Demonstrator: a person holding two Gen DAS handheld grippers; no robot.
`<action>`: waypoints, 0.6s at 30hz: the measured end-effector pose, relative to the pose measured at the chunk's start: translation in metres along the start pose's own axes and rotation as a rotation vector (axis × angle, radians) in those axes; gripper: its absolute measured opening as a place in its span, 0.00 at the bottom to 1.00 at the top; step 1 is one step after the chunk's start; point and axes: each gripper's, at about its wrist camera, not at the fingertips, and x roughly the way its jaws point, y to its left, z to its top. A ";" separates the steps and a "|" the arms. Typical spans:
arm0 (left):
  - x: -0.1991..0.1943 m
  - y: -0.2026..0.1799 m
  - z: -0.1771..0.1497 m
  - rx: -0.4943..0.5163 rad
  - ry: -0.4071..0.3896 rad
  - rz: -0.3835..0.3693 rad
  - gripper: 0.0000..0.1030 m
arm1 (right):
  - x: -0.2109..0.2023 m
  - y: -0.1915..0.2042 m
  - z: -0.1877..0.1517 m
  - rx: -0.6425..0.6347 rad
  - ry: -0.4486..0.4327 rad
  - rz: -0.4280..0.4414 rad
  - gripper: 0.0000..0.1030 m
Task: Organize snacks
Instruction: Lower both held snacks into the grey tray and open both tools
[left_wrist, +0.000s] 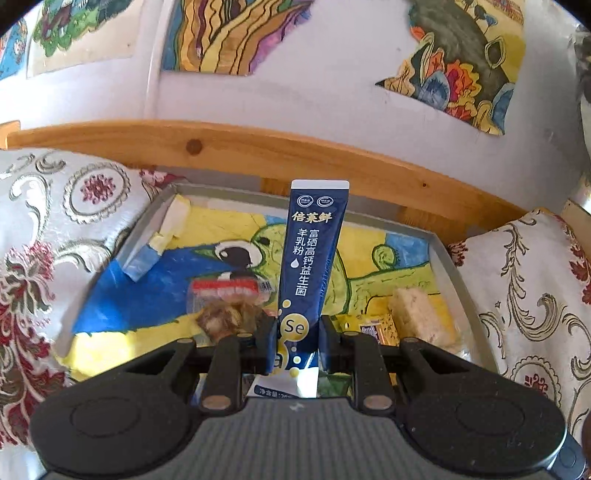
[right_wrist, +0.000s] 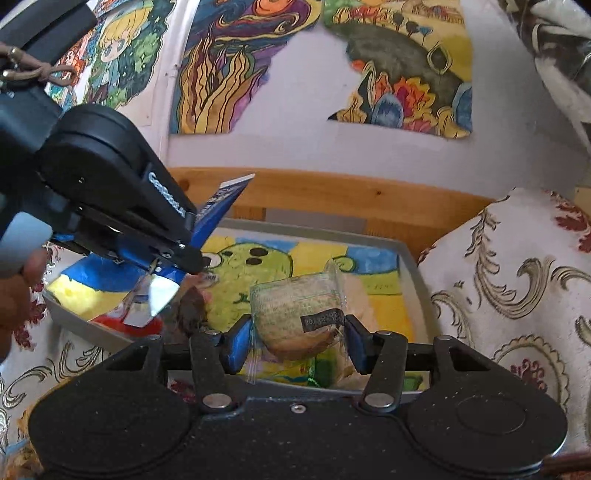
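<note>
— What is held by each gripper?

— A dark blue goat-milk-powder sachet (left_wrist: 310, 266) is pinched upright near its lower end by the left gripper (left_wrist: 295, 345), both pads pressed against the pack. In the right wrist view the same sachet (right_wrist: 218, 206) is seen slanting out of the left gripper (right_wrist: 184, 254), with a hand (right_wrist: 18, 295) on the handle behind it. A clear-wrapped round pastry (right_wrist: 299, 321) is clamped between the blue pads of the right gripper (right_wrist: 295, 341).

— Where is the container?

— A grey tray (left_wrist: 443, 254) is placed just ahead of and below both grippers, lined with a painted sheet (left_wrist: 229, 229) in yellow, blue and green. The tray is flanked by patterned cushions (left_wrist: 55, 229), and a wooden rail (left_wrist: 258, 147) is seen beyond it.

— What is contained in it?

— Ahead and to the left of the left gripper's fingers, a clear packet with a red band (left_wrist: 229, 291) is seen, with a brown wrapped snack (left_wrist: 229, 319) touching it on the near side. To the right of the fingers, a small yellow-and-purple packet (left_wrist: 373, 325) and a pale crumbly bar in clear wrap (left_wrist: 421, 314) are lying just beside each other. Whether the pastry is resting on the tray floor or held above it cannot be told.
</note>
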 end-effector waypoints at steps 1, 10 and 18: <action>0.002 0.000 -0.002 -0.003 0.005 0.001 0.24 | 0.000 0.000 0.000 -0.001 0.003 0.001 0.54; 0.012 0.001 -0.008 -0.005 0.033 0.008 0.25 | 0.003 0.000 -0.001 0.001 0.026 0.003 0.59; 0.010 0.001 -0.010 0.005 0.036 0.007 0.48 | 0.004 -0.001 -0.001 0.001 0.025 -0.010 0.69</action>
